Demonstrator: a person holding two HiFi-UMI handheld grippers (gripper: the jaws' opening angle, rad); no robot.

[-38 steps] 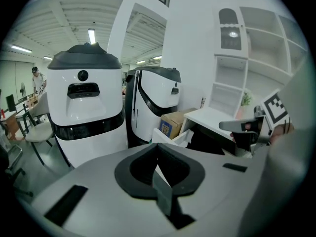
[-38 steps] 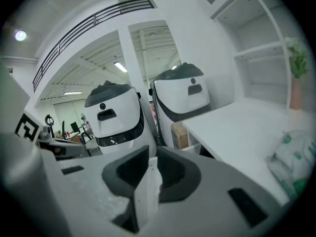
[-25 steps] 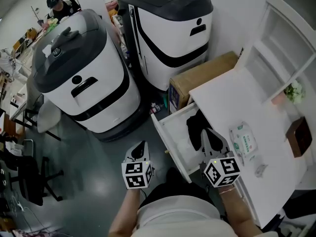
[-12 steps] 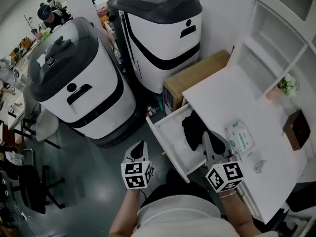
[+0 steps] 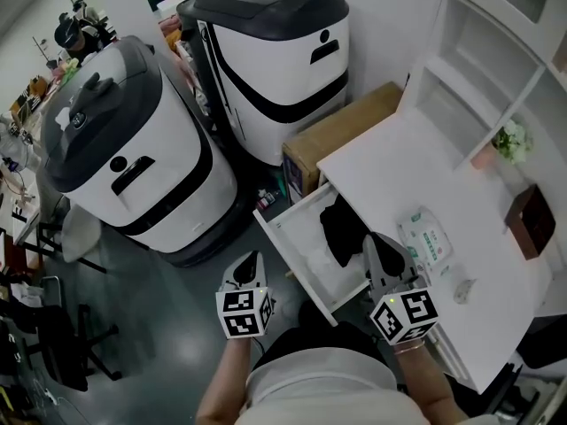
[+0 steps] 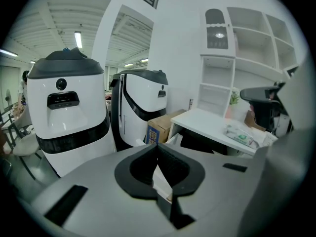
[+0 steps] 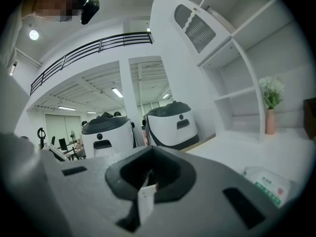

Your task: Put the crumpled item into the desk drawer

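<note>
A white desk [image 5: 390, 175] is standing in a room with a grey, glossy floor [image 5: 159, 308]. A white shelf unit [image 5: 487, 69] is rising along its far edge. Two large, rounded white-and-black machines [image 5: 133, 158] [image 5: 270, 60] are standing beyond the desk's drawer-side edge, with a cardboard box [image 5: 345, 131] wedged against its far corner.

The drawer [image 5: 297, 237] is hanging open from that edge, and the dark crumpled item [image 5: 341, 228], soft and folded like cloth, is lying inside it, close under the desk edge. The right gripper [image 5: 372, 242] is hovering just beside the item's near end, over the edge, with its jaws together and nothing between them. The left gripper [image 5: 252, 259] is hanging over the floor off the drawer's near front corner, apart from the item, its jaws likewise pressed together and empty. A pale plastic wipes packet [image 5: 426, 236] is lying flat on the desk just beside the right gripper.
</note>
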